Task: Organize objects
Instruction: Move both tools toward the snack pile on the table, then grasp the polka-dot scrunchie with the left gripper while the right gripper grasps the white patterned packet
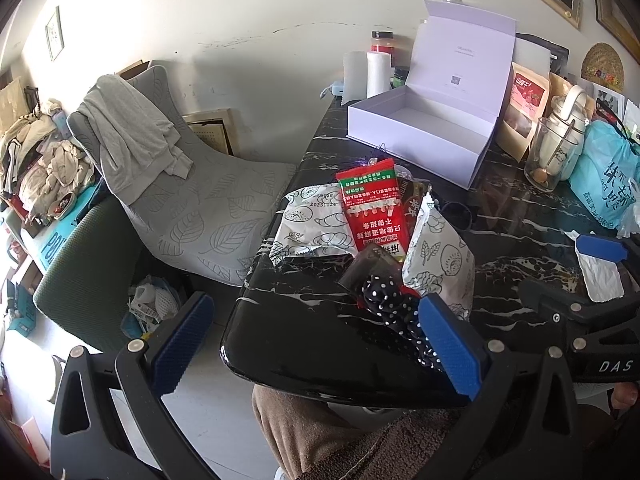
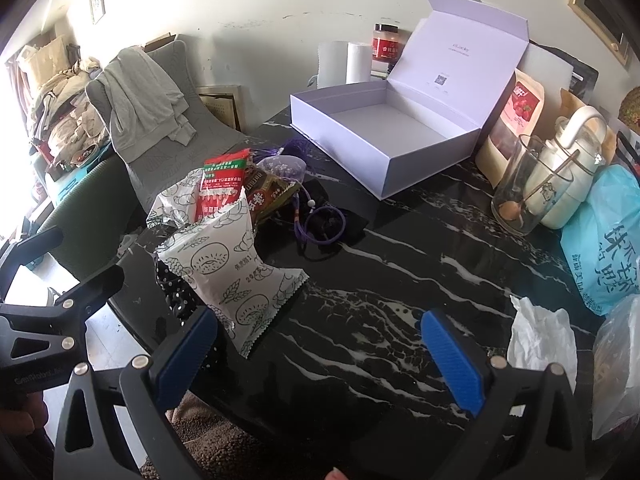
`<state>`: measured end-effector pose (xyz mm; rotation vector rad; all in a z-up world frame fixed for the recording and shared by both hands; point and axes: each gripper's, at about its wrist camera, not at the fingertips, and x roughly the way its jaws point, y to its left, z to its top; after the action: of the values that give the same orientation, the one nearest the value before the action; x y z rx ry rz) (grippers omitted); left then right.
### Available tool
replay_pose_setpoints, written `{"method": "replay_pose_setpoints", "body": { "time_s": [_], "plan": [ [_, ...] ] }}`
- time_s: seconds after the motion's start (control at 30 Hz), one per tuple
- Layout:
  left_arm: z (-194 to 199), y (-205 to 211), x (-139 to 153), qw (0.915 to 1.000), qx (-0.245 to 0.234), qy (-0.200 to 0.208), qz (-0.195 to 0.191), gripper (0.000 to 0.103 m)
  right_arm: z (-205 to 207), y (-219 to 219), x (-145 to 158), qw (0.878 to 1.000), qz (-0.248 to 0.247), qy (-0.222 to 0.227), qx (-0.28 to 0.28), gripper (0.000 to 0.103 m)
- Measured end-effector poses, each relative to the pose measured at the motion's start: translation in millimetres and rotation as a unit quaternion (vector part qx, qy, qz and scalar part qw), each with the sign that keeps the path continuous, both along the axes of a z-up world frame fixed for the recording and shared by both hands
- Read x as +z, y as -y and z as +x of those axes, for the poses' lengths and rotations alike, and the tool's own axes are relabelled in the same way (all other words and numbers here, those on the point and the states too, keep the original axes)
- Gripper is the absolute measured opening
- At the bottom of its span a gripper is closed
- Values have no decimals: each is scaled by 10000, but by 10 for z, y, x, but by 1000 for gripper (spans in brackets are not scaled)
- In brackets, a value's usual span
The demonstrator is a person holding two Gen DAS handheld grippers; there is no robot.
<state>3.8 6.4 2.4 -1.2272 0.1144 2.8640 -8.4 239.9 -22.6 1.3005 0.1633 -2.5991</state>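
left wrist view: the left gripper (image 1: 316, 344) stands with fingers spread wide and nothing between them, low at the near edge of the black marble table (image 1: 320, 344); the pile to be sorted lies just ahead: a white printed snack pouch (image 1: 440, 264), a red sachet (image 1: 376, 208) leaning on it, a dark polka-dot cloth (image 1: 384, 304) touching the right blue pad; the open white box (image 1: 420, 132), rigid card with its lid hinged upright, sits empty farther back; the right gripper (image 1: 600, 264) shows at the right edge, its opening not readable here.

right wrist view: the right gripper (image 2: 316, 356) is also wide open and empty, over bare tabletop (image 2: 360, 280); the crinkled pouch (image 2: 236, 272) stands just beside its left pad; behind it a purple cord (image 2: 316, 220) and what may be a mesh pouch, too small to confirm; a glass jar (image 2: 524, 188) and a crumpled tissue (image 2: 540, 336) stand to the right.

risk: the pile sits at the table edge; a nudge from either pad could tip the glossy, slippery packets onto the floor; the loose cord could snag a finger.
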Motion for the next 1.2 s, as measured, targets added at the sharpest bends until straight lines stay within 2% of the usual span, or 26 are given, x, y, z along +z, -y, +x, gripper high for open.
{"method": "replay_pose_setpoints", "body": {
  "time_s": [0.5, 0.93, 1.2],
  "plan": [
    [122, -80, -9, 9999, -61, -18, 105, 102, 87, -101, 8, 9999, -74, -67, -1, 102],
    [123, -132, -290, 9990, -83, 323, 299, 102, 79, -188, -168, 9995, -206, 212, 133, 102],
    [23, -196, -490, 9959, -270, 576, 645, 102, 45, -182, -276, 9981, -358, 385, 328, 102]
  ]
}}
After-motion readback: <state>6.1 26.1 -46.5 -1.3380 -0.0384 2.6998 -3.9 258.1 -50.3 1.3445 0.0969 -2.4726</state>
